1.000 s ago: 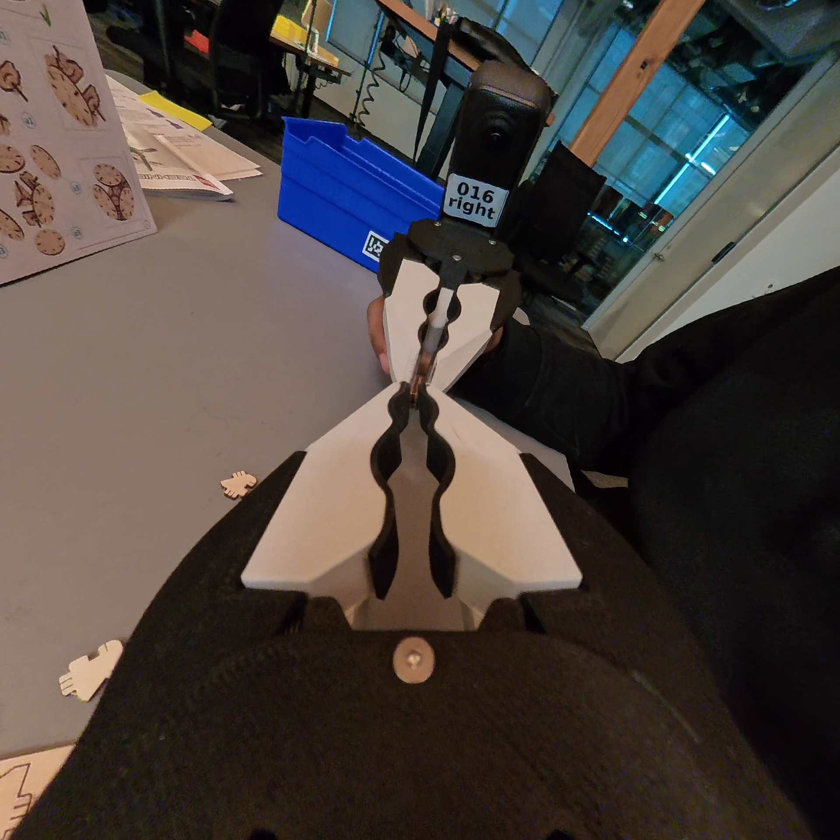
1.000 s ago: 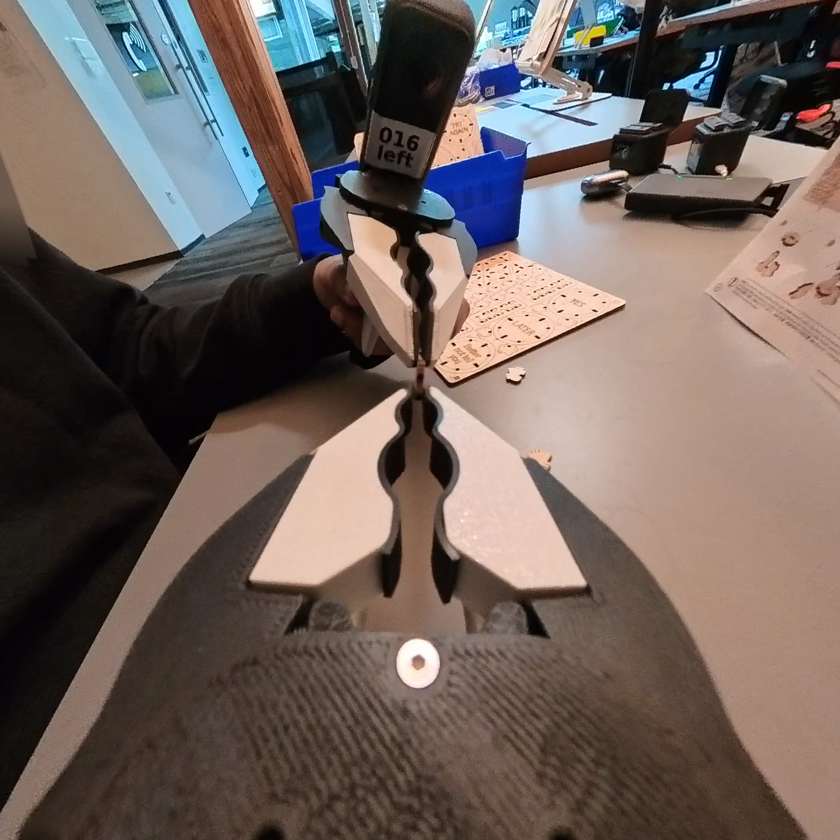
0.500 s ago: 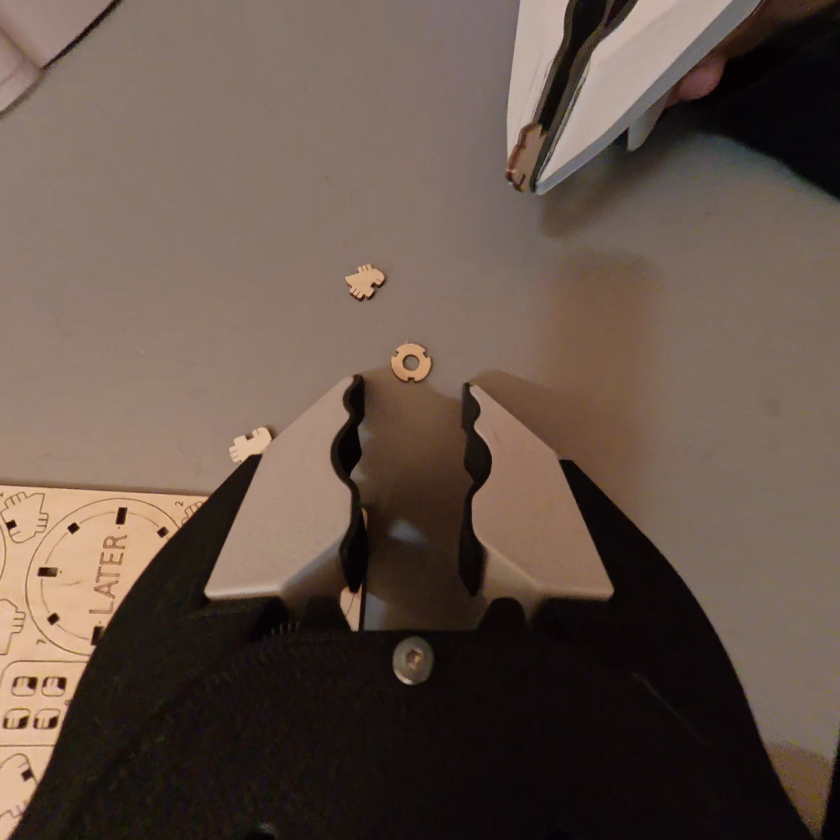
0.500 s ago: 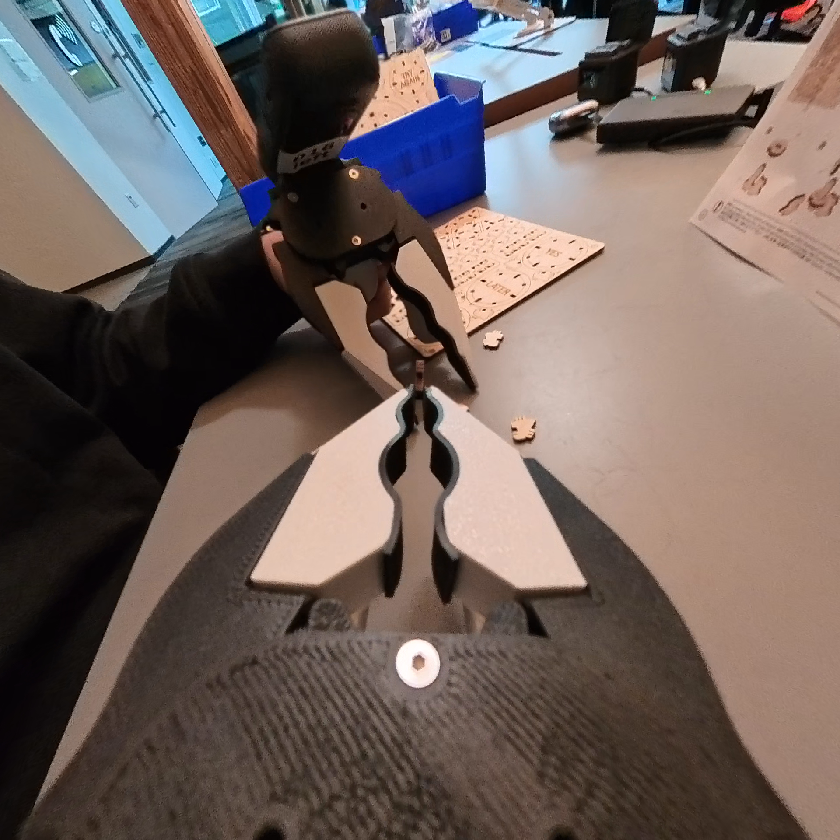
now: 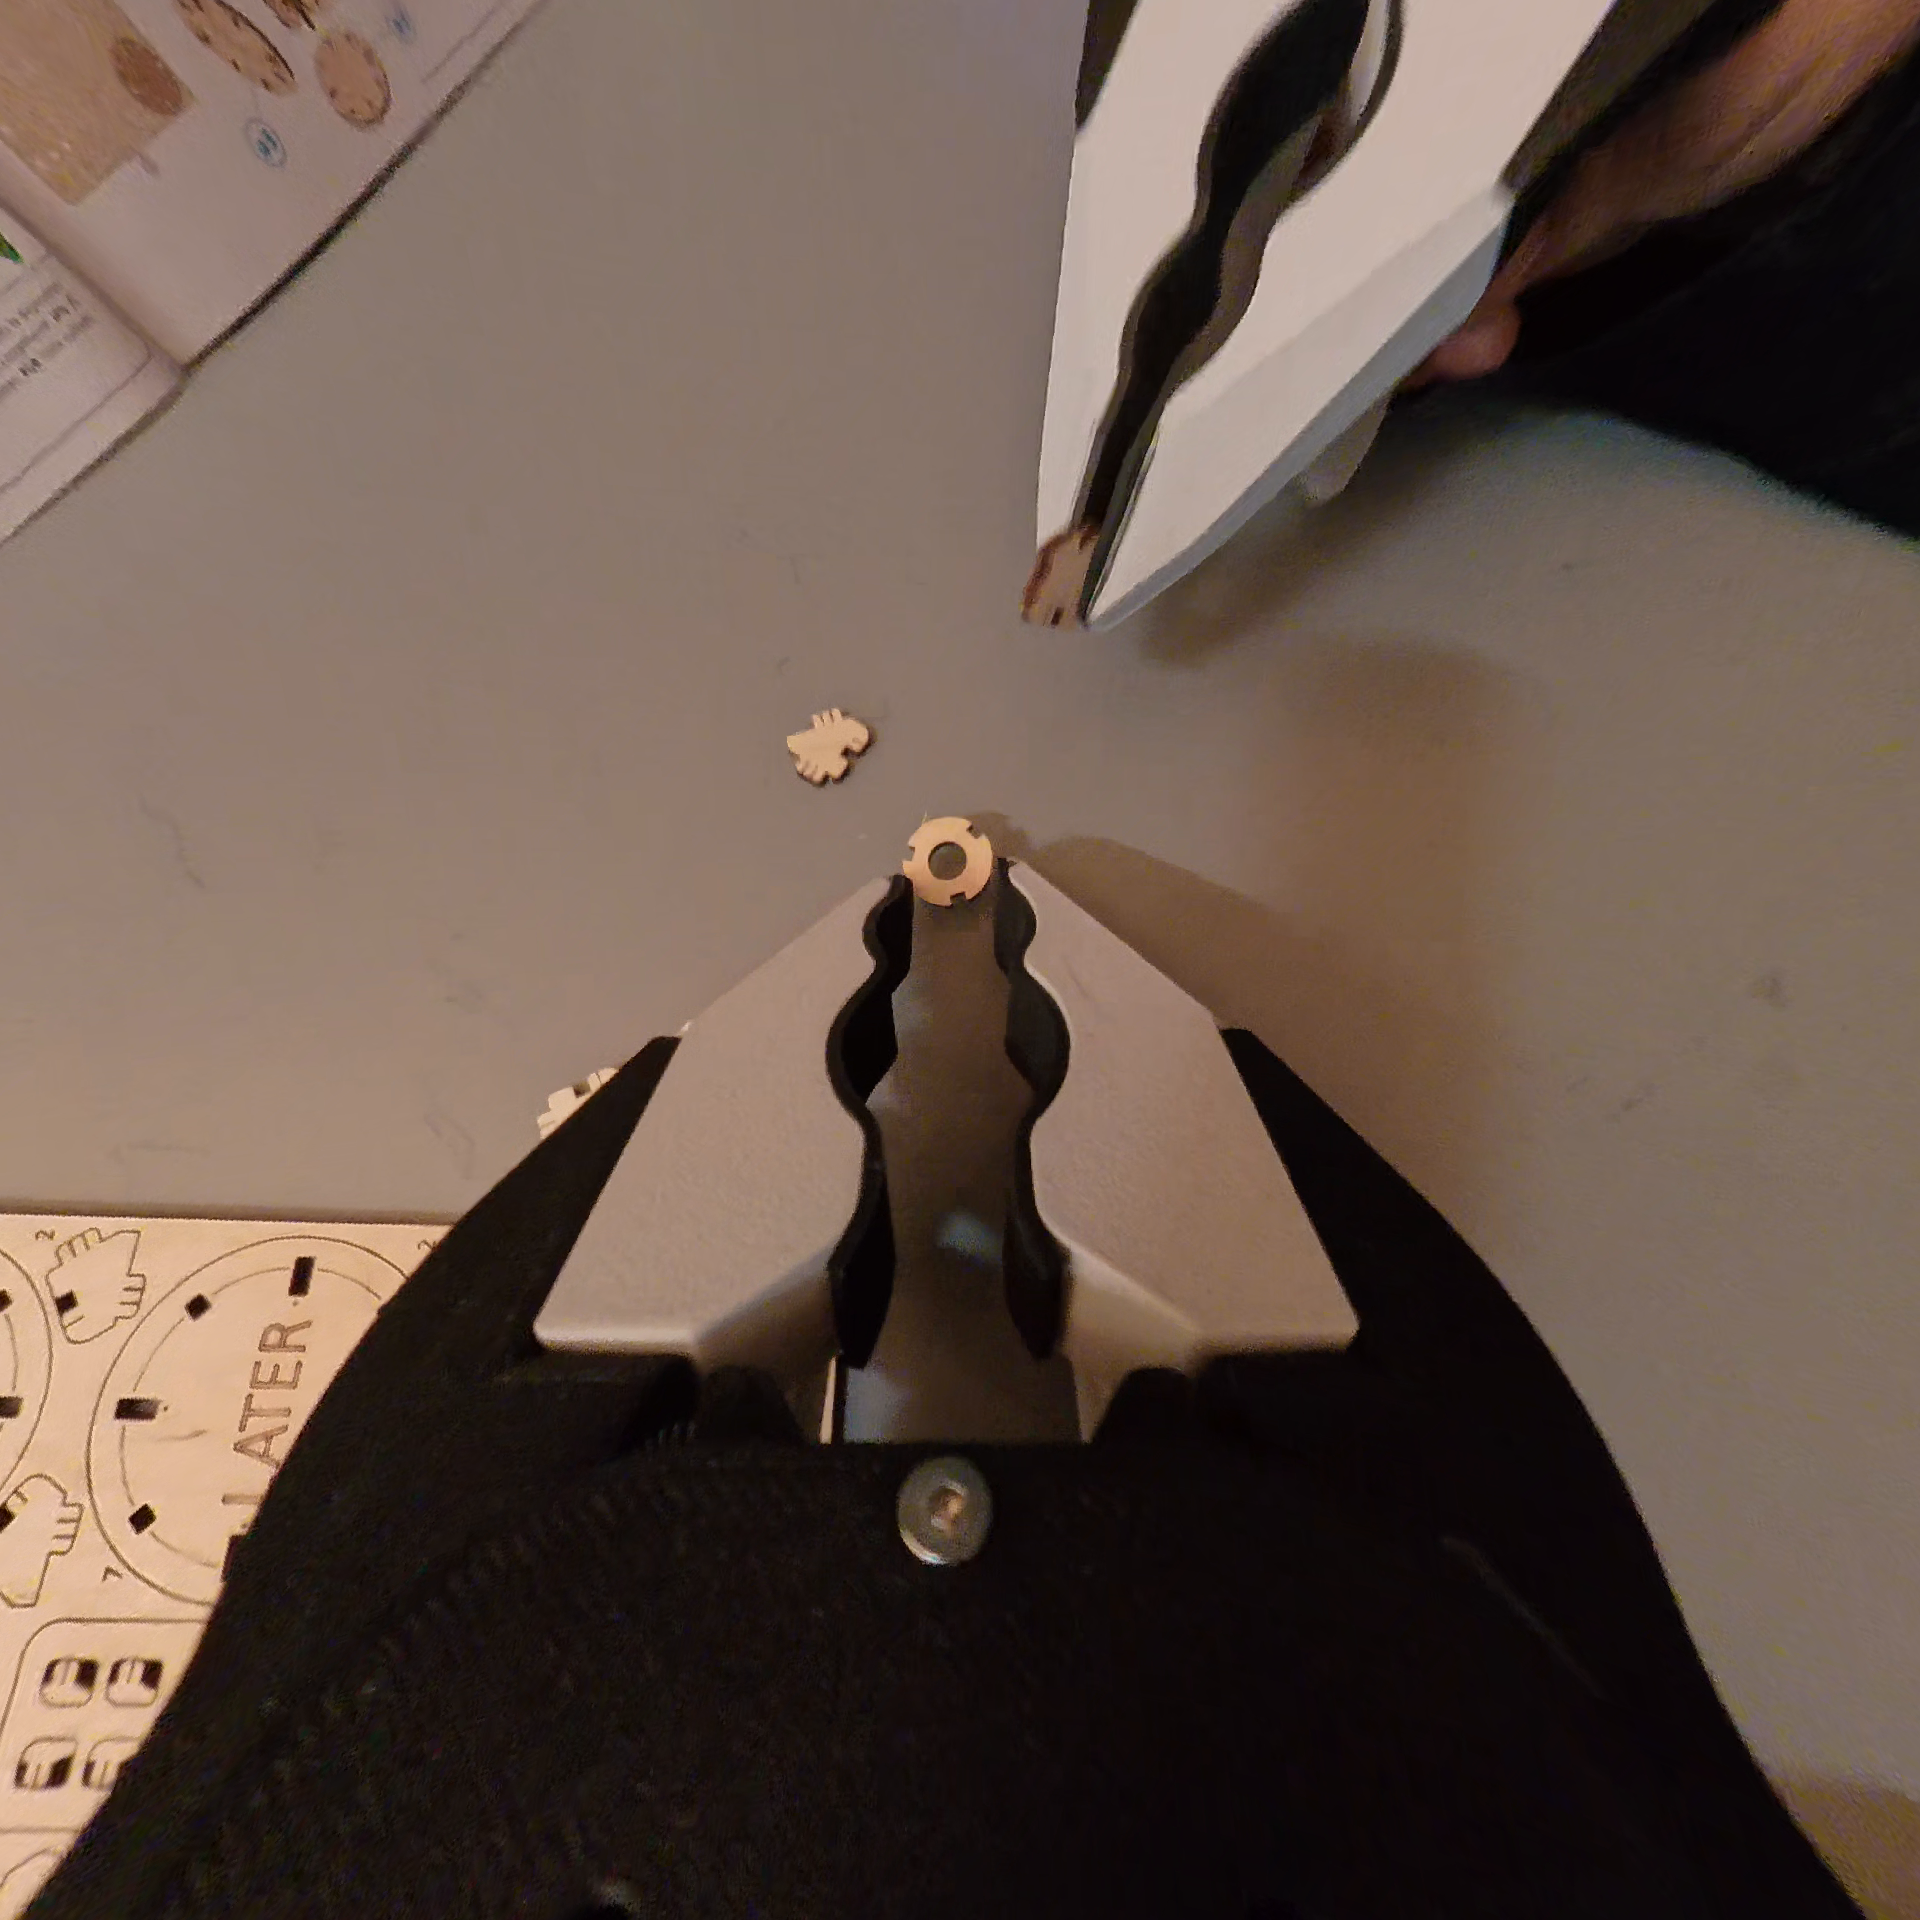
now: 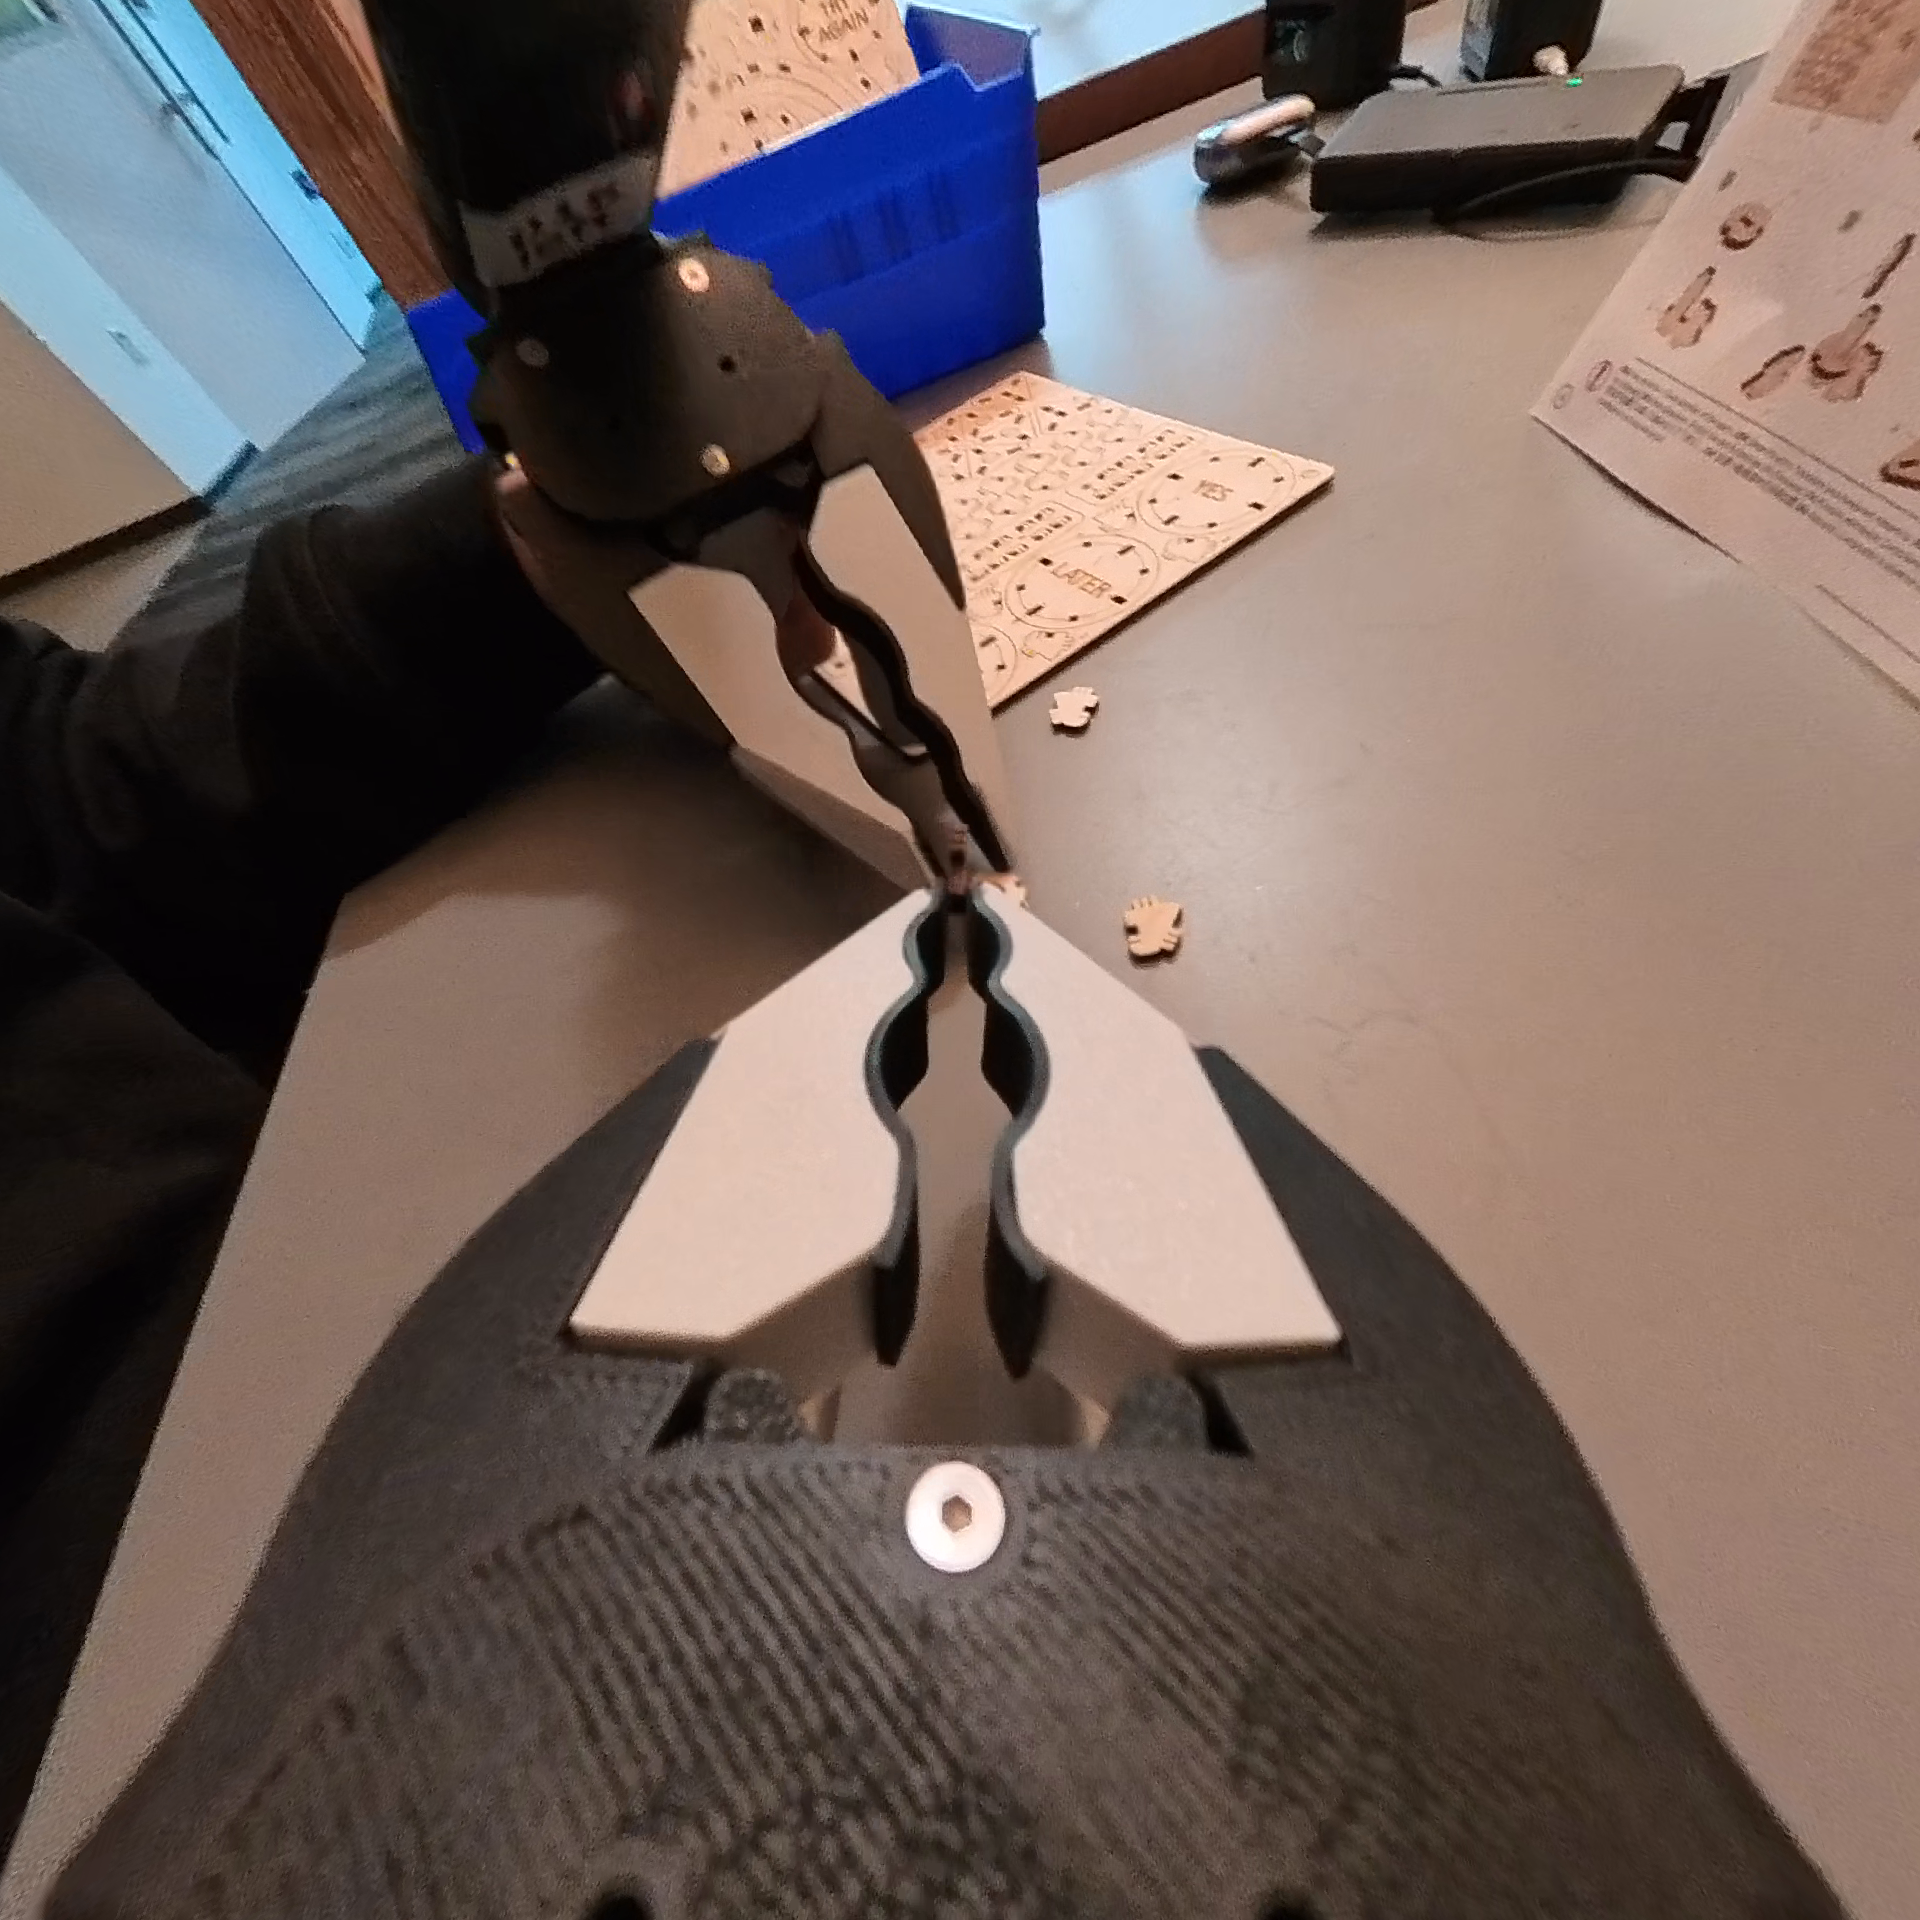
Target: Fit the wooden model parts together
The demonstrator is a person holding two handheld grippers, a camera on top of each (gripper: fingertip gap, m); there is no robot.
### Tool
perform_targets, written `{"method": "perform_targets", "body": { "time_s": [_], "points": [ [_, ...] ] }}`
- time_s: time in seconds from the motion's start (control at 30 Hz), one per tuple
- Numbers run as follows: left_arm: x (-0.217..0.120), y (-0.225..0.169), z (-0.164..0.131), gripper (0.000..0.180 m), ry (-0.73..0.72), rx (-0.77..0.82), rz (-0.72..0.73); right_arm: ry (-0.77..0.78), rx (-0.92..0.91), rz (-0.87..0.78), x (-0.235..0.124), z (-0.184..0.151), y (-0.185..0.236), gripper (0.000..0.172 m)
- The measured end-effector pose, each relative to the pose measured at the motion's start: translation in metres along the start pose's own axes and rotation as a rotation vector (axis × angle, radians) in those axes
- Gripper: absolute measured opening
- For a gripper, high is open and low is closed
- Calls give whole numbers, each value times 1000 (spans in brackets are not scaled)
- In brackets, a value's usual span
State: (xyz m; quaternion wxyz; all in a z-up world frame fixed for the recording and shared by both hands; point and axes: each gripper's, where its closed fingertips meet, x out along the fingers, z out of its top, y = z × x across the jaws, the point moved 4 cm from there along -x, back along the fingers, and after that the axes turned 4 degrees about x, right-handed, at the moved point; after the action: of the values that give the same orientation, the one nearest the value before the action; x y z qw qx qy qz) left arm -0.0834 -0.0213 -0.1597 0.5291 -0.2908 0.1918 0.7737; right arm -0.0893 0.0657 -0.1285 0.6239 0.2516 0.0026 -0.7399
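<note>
At the left tongs' tips: the left gripper (image 5: 945, 878) was narrowed onto a small wooden ring (image 5: 943, 862) that lay flat on the grey table (image 5: 416, 623). Both pads looked to be against its rim.
Right tongs: the right gripper (image 5: 1081, 592) was pressed together on a small wooden piece (image 5: 1051, 577), which poked out past the tips.
Change, left: a second back the left tongs were up at the right tongs, tip to tip and nearly closed. Then they swung down over the table and spread wide behind the ring. Now they had pulled in around it.
Change, right: none to the grip, same piece pinched throughout.
Ring location: on the table at the left tips, well apart from the right tongs.
Left pose: pointed steeply down at the table, tips at the surface, dark sleeve (image 6: 260, 644) behind.
Right pose: slanted down from the upper right with its tips just above the table. The hand (image 5: 1662, 187) was on the body.
Near: one loose cutout (image 5: 828, 745) just beyond the ring, and another cutout (image 5: 566, 1103) beside the left finger.
Farther: a wooden punch-out sheet (image 5: 156, 1403) at lower left, an instruction sheet (image 5: 156, 208) at upper left, a blue bin (image 6: 862, 239) and black devices (image 6: 1496, 156) at the far end.
</note>
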Motion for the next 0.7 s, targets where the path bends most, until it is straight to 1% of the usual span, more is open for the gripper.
{"method": "perform_targets", "body": {
  "time_s": [0.1,0.17,0.43,0.7],
  "points": [
    [-7,0,12,14,-96,-34,-22,2,-33,-37,2,0,0,0],
    [-10,-1,16,14,-128,-41,-29,-4,-31,-41,4,1,0,0],
    [-13,-4,27,14,-199,-56,-53,5,-21,-59,6,0,-1,0],
    [-14,-3,27,13,-208,-62,-58,-5,-12,-42,7,2,1,0]
  ]
}}
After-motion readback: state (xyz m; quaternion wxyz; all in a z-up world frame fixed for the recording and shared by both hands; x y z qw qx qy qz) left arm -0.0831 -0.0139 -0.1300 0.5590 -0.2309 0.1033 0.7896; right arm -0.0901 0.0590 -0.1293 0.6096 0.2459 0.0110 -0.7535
